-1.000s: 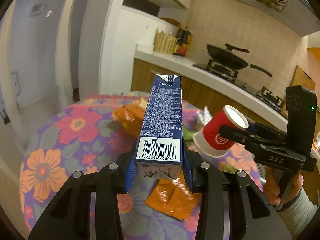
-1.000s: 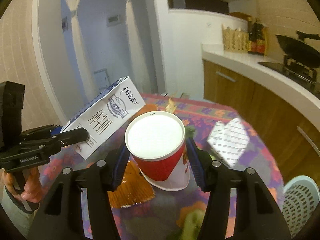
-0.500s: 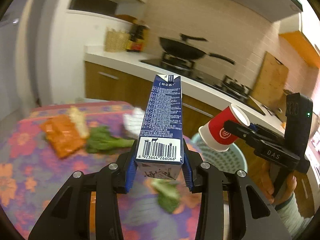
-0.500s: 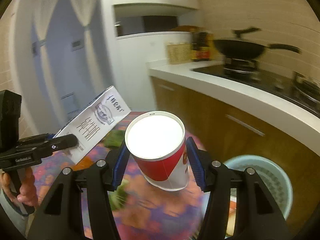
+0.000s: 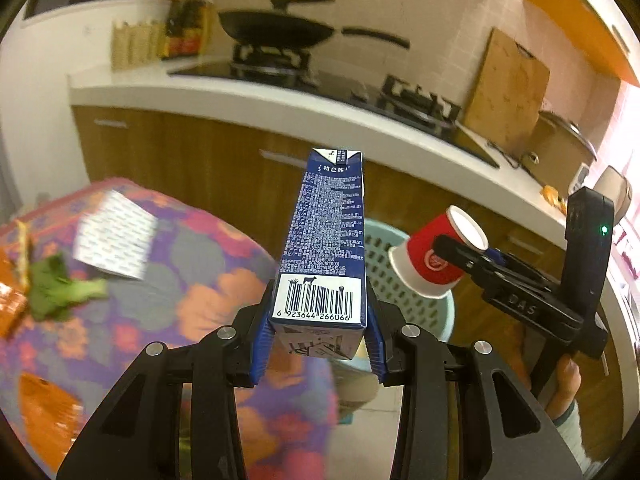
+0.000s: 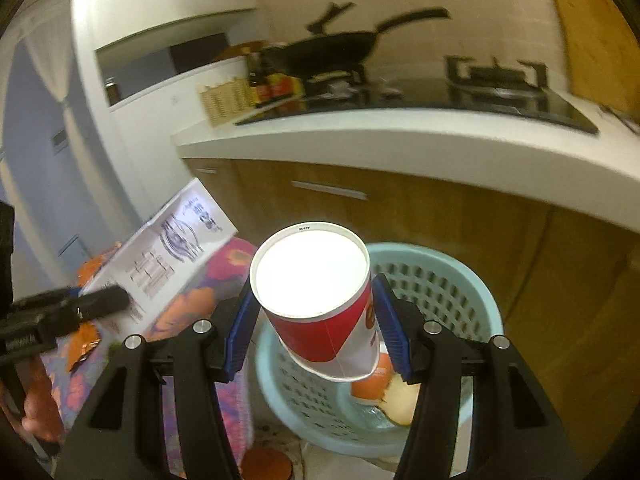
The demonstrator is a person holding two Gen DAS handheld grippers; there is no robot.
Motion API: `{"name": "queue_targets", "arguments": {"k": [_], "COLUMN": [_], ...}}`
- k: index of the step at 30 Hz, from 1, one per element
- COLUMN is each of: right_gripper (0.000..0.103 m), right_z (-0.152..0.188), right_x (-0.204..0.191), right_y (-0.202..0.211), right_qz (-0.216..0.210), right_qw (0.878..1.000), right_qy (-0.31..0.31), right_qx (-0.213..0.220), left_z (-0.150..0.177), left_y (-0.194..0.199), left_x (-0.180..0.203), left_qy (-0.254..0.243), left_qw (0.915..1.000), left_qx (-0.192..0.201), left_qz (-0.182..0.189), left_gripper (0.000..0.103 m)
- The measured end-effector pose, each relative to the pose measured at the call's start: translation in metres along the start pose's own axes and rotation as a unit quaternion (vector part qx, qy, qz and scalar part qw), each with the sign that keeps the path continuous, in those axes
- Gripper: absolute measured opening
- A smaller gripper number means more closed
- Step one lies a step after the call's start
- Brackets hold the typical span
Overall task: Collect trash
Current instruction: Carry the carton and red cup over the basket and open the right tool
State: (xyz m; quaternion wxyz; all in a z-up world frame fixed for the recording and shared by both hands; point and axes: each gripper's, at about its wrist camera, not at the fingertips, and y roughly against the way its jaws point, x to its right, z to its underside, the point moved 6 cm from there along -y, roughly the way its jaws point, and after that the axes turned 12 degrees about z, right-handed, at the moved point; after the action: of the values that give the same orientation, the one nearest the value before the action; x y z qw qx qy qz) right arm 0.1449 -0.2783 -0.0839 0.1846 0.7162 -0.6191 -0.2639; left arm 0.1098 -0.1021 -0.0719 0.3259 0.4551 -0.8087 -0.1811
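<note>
While the left gripper (image 5: 318,344) clamps the base of a blue milk carton (image 5: 326,248) above the floral worktop (image 5: 168,280) edge, the right gripper (image 6: 318,330) clamps a red paper cup (image 6: 320,300) over a pale blue perforated basket (image 6: 452,292), where food scraps (image 6: 384,392) lie at the bottom.

Barcode number 6 923644 266066 on blue milk carton (image 5: 325,240). Raised letters DAS on right hand-held gripper (image 5: 460,256) body. Fine print on carton side too small to read.
</note>
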Motion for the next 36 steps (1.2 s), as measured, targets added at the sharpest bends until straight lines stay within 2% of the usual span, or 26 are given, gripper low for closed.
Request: {"name": "queue_targets", "arguments": {"k": [6, 15, 25, 28, 33, 36], "right_gripper": [0.052, 0.053, 0.053, 0.054, 0.058, 0.058], "right_z": [0.015, 0.037, 0.039, 0.039, 0.041, 0.04], "right_x": [0.034, 0.061, 0.068, 0.069, 0.069, 0.067], "right_y": [-0.026, -0.051, -0.058, -0.058, -0.057, -0.053], "right_qz": [0.035, 0.062, 0.071, 0.077, 0.08, 0.073], "right_qw": [0.997, 0.988, 0.986, 0.986, 0.986, 0.986], "right_qy": [-0.045, -0.093, -0.097, -0.094, -0.089, -0.091], "right_qx": [-0.044, -0.103, -0.117, -0.117, -0.118, -0.115], "left_z": [0.003, 0.006, 0.008, 0.01, 0.01, 0.008], "left_y": [-0.038, -0.081, -0.102, -0.104, -0.095, -0.087], "left_x": [0.02, 0.014, 0.015, 0.015, 0.013, 0.012], "left_qy": [-0.008, 0.028, 0.025, 0.021, 0.022, 0.024], "left_qw": [0.999, 0.9953, 0.9946, 0.9947, 0.9956, 0.9963], "left_qx": [-0.043, -0.09, -0.098, -0.099, -0.087, -0.078], "left_qz": [0.006, 0.025, 0.024, 0.017, 0.026, 0.027], "left_gripper": [0.037, 0.037, 0.038, 0.044, 0.051, 0.052]}}
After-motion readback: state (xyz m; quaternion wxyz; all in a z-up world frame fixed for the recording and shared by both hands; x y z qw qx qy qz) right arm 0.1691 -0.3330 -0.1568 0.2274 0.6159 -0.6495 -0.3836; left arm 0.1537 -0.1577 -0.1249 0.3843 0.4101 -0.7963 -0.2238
